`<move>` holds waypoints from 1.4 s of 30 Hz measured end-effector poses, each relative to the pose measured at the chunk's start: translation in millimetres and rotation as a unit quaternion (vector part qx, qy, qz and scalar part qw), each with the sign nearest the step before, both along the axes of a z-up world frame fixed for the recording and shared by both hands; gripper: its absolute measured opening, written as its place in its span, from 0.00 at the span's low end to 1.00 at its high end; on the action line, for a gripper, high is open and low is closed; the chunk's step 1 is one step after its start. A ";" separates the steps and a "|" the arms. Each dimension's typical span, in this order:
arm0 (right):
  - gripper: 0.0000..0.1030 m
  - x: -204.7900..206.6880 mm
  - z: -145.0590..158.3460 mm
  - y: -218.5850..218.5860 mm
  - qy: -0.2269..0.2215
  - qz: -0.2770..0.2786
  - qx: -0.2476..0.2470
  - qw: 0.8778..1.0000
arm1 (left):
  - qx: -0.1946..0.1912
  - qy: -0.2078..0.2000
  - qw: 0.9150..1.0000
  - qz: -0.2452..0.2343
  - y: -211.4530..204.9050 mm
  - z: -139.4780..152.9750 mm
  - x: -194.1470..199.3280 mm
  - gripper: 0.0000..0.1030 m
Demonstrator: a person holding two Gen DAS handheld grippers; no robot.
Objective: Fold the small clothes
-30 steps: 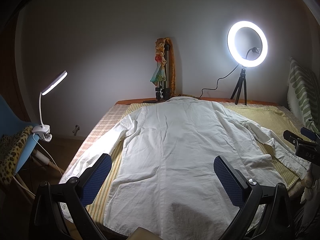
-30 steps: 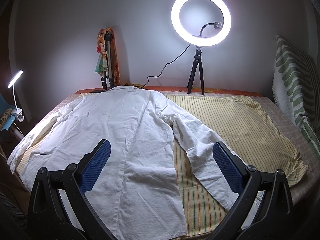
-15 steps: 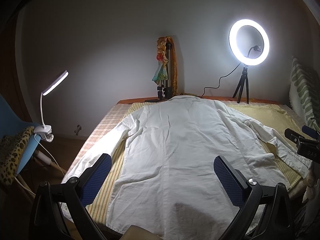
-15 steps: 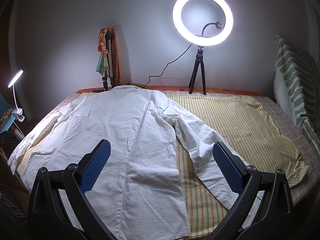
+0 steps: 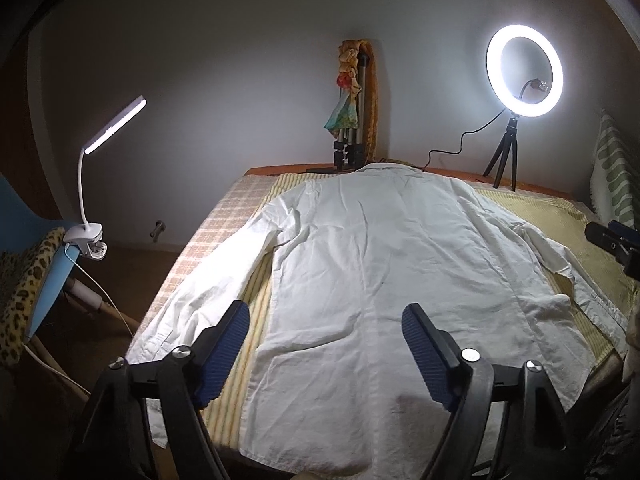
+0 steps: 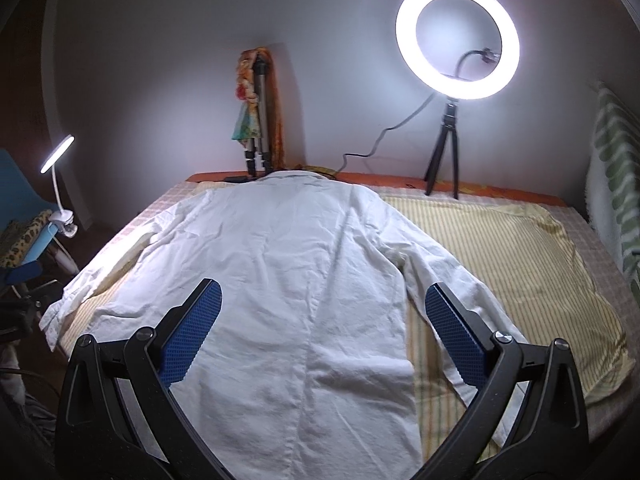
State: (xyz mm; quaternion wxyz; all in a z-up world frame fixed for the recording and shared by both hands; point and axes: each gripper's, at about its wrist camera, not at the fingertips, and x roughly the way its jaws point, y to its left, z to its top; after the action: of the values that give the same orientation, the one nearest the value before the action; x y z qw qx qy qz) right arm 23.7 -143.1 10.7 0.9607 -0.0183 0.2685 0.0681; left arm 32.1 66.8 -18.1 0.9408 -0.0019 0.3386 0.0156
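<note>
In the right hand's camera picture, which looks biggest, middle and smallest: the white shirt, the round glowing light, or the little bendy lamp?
1. White cotton shirt
2. Round glowing ring light
3. Small white clip-on desk lamp, though it stands farther off.

Open air above the flat white long-sleeved shirt (image 6: 288, 280) on the yellow striped bed cover (image 6: 500, 256); nothing stands on either. Bare cover right of the shirt, free to pass. Far edge blocked: glowing ring light on black tripod (image 6: 458, 40), its black cable (image 6: 372, 144), folded silver tripod draped in orange cloth (image 5: 356, 104). Left: white clip-on desk lamp (image 5: 96, 168) on blue chair (image 5: 48, 280). Right: green-and-white striped pillow (image 6: 612, 184).
</note>
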 end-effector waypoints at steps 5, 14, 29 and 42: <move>1.00 26.2 11.1 30.0 0.006 0.048 0.012 0.999 | -0.011 0.034 0.999 0.019 44.3 -10.7 17.0 0.61; 1.00 57.4 -11.0 58.9 0.012 0.093 0.024 0.995 | -0.064 0.084 0.992 0.068 138.8 -41.7 46.8 0.39; 1.00 71.6 -21.4 56.8 0.034 0.112 0.052 0.992 | -0.140 0.187 0.967 0.097 234.9 -116.1 94.4 0.32; 1.00 72.9 -25.9 54.5 0.043 0.108 0.044 0.992 | -0.163 0.124 0.976 0.068 222.2 -92.1 87.3 0.00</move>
State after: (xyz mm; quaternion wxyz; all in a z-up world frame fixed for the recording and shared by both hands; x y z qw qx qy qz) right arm 96.6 -88.6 -15.1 0.9351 -0.0021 0.3027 0.1843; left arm 119.4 289.0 -110.1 0.8754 -0.1764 0.4494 0.0247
